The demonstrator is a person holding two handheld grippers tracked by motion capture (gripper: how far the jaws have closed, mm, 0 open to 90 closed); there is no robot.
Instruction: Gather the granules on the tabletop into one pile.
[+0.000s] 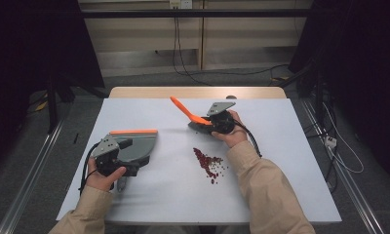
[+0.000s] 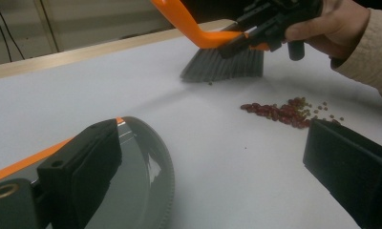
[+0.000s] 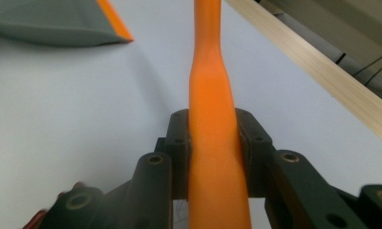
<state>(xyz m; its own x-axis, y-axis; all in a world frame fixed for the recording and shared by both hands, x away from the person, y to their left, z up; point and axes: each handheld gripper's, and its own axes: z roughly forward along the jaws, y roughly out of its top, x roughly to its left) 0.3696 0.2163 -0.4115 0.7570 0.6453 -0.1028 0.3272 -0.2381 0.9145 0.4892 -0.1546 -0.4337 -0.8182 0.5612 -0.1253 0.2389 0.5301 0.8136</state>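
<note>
Nearest the camera, the right gripper (image 3: pixel 213 143) has its jaws pressed together on the orange handle of the brush (image 1: pixel 195 118), whose grey bristles sit on the table (image 1: pixel 281 195) just beyond the spilled red beans (image 1: pixel 208 164). The left gripper (image 1: pixel 116 163) is by the grey dustpan (image 1: pixel 137 146), one jaw over its rim, but I cannot tell whether it truly grips. The pan sits well apart from the pile, its orange lip facing away. A hard sweep could scatter beans past the pan or off the edge; a loose hold could let the pan slide back.
</note>
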